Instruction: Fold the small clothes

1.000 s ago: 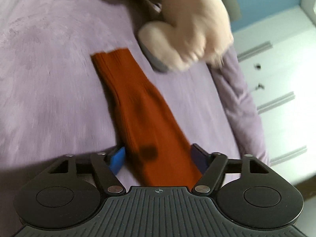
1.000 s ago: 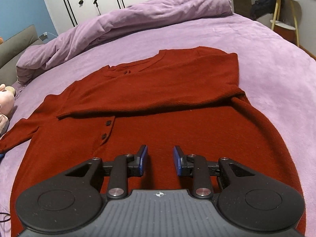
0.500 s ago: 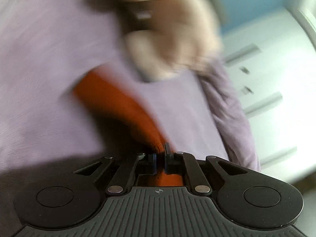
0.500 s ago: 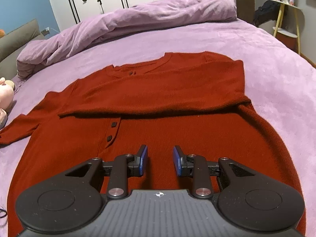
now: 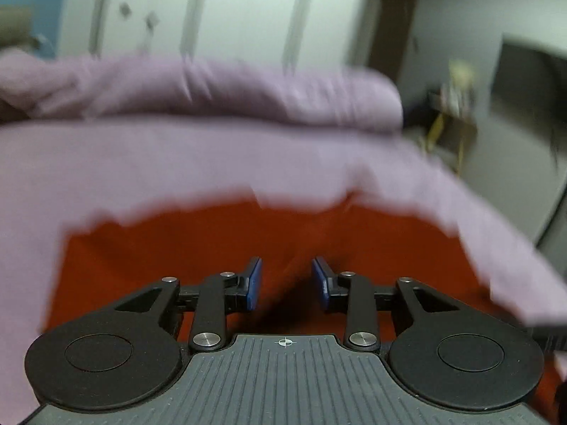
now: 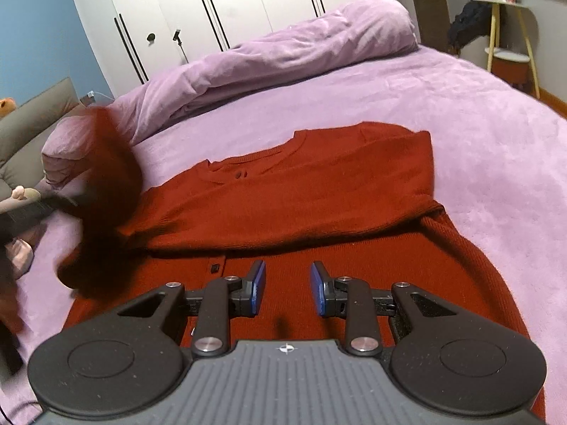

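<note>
My left gripper (image 5: 286,285), jaws just reopening, hangs released over the red sweater (image 6: 319,191) on the bed (image 6: 478,124); right gripper (image 6: 287,288) likewise released.

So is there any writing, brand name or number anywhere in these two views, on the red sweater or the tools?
None can be read.
Red sweater: no label visible.
Right gripper and left gripper: only a small crosshair mark on each body.
</note>
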`<state>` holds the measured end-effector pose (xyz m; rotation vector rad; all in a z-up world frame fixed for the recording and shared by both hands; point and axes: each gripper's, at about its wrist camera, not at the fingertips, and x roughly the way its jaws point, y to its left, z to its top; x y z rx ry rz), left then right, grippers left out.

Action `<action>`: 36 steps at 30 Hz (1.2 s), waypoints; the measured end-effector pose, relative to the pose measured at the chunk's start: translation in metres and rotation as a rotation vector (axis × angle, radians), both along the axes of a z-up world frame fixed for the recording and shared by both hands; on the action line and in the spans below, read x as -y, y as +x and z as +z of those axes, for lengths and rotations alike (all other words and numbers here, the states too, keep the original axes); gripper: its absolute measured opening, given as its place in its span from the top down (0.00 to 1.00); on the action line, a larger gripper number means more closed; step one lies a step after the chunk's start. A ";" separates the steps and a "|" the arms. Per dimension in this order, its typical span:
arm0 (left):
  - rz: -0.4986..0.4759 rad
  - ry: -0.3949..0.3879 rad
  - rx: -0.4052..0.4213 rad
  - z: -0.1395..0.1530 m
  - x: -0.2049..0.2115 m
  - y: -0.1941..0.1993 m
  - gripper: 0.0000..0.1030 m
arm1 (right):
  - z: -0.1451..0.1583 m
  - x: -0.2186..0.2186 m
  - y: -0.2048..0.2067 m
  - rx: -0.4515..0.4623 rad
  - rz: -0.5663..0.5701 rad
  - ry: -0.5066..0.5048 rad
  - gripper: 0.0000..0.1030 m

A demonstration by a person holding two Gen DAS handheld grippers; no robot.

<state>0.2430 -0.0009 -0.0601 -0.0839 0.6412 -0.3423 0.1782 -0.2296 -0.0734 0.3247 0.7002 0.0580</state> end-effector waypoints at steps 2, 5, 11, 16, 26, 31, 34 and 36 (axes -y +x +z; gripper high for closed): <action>0.011 0.010 -0.061 -0.018 0.004 -0.004 0.63 | -0.003 0.005 0.005 -0.016 0.006 0.030 0.74; 0.100 -0.006 -0.102 -0.025 -0.019 -0.004 0.54 | -0.005 0.013 0.021 -0.033 0.044 0.112 0.72; 0.234 -0.067 -0.134 -0.017 -0.091 -0.015 0.44 | -0.017 0.020 0.076 -0.039 0.056 0.346 0.39; 0.298 -0.128 -0.193 -0.016 -0.115 -0.016 0.44 | -0.039 0.002 0.124 -0.136 0.095 0.392 0.43; 0.310 -0.120 -0.205 -0.021 -0.111 -0.005 0.43 | 0.030 -0.005 0.107 0.209 0.083 -0.044 0.96; 0.301 -0.104 -0.232 -0.024 -0.101 0.004 0.43 | -0.002 0.019 0.124 0.047 -0.025 -0.266 0.96; 0.300 -0.089 -0.225 -0.021 -0.097 0.007 0.43 | -0.012 0.028 0.126 0.002 -0.003 -0.258 0.96; 0.306 -0.075 -0.220 -0.020 -0.097 0.009 0.43 | -0.009 0.031 0.120 0.032 0.001 -0.251 0.96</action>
